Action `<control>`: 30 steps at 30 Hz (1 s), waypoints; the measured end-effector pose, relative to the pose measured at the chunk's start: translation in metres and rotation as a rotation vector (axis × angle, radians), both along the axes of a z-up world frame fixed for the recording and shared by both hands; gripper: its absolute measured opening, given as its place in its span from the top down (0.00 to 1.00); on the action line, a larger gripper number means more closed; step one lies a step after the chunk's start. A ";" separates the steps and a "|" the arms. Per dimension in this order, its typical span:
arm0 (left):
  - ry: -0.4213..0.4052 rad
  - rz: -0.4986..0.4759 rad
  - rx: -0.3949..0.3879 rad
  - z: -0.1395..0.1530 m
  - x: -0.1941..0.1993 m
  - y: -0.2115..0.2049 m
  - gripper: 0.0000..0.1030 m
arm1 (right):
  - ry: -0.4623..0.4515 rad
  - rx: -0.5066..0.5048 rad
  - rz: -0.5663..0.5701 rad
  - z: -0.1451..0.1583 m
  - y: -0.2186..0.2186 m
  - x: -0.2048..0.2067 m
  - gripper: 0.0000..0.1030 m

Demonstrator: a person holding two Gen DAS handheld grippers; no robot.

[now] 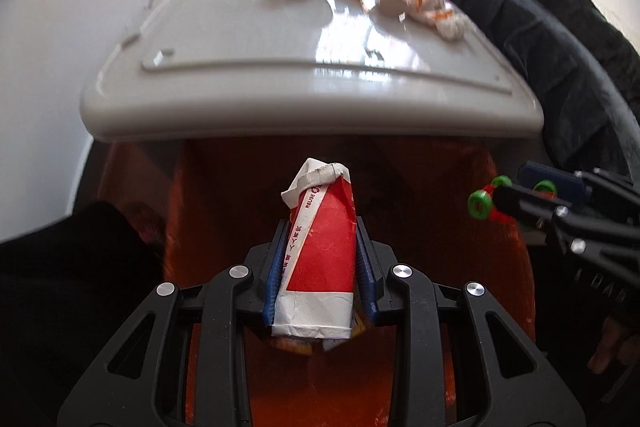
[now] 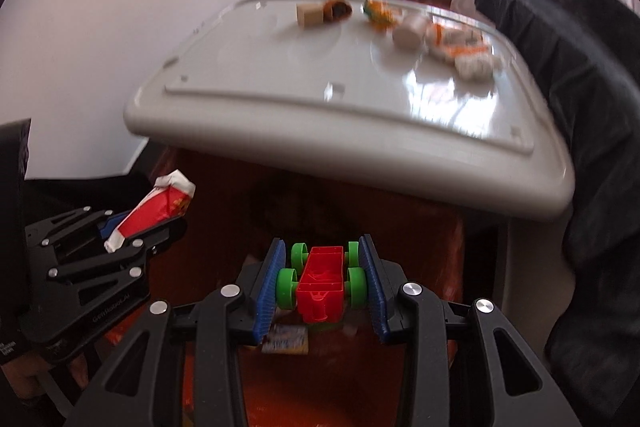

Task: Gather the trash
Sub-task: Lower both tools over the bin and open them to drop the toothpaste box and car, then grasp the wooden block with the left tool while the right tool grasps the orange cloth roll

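The left gripper (image 1: 318, 263) is seen closed on a crushed red-and-white paper carton (image 1: 320, 255). The carton is pinched between the blue pads (image 1: 276, 275), one pressed against each of its long sides, and its folded white top sticks out beyond the fingertips. In the right wrist view the same carton (image 2: 150, 213) is seen held at a slant, below the near edge of the white table (image 2: 280, 75) and to the left of it.

The right gripper (image 2: 324, 279) is clamped on a small red toy car (image 2: 322, 283) with green wheels. The wheels on both sides are squeezed by the blue ribbed pads (image 2: 268, 291), and the car's underside is turned toward the camera. In the left wrist view the toy car (image 1: 486, 201) is seen at the tip of the right gripper (image 1: 516, 197), below the near right corner of the table (image 1: 240, 47).

Both grippers are held lower than the table top, in front of its near edge, over a reddish-orange surface (image 1: 508, 267). A small printed wrapper (image 2: 286, 339) is seen lying beneath the right gripper.

On the far half of the table more litter is left: a tan block (image 2: 309, 14), a brown scrap (image 2: 338, 9) touching it, an orange piece (image 2: 378, 12), and crumpled white pieces (image 2: 472, 63) toward the right edge. A dark garment (image 2: 560, 47) is draped along the table's right side.
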State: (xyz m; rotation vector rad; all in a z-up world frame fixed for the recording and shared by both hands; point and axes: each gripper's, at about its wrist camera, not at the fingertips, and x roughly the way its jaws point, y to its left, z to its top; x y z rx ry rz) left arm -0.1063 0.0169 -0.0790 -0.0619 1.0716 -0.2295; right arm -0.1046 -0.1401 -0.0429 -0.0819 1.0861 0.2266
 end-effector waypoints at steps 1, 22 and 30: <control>0.014 -0.001 0.002 -0.003 -0.001 -0.001 0.70 | 0.016 0.000 -0.005 -0.007 -0.001 -0.004 0.63; -0.158 0.032 0.018 0.044 0.022 0.000 0.16 | -0.058 -0.025 -0.101 0.011 -0.024 0.010 0.06; -0.233 -0.004 -0.083 0.070 0.118 0.008 0.13 | -0.141 0.022 -0.160 0.043 -0.049 0.067 0.05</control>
